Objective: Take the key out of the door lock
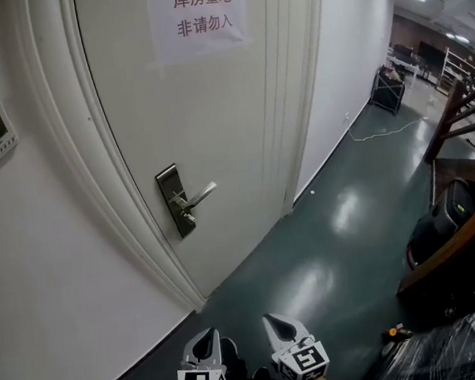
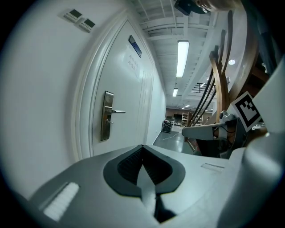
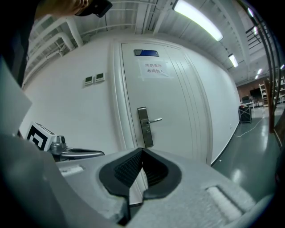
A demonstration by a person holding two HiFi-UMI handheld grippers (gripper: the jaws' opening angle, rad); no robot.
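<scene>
Fingers closed on both sides: the left gripper [image 2: 142,148] has its jaws brought together on nothing, and the right gripper [image 3: 142,151] likewise has its tips met with only empty air in the hollow between the pads; in the head view both sit low in the frame, side by side and well apart from the door [image 1: 225,144].

The key is at the lock plate [image 1: 172,201], where a small stub [image 1: 188,219] juts out just below the lever handle [image 1: 200,196]; that stub is probably the key's bow, though it is too small to make out its shape. The door itself looks closed.

A key should be light, stiff metal, and smooth enough to slip from a loose pinch; I judge the flat bow the place to hold it, with one pad on each face and the pull straight along the shank so it does not bind in the cylinder. It may first need turning to its release position; that cannot be told from here. Either gripper has to open before closing on it.
</scene>
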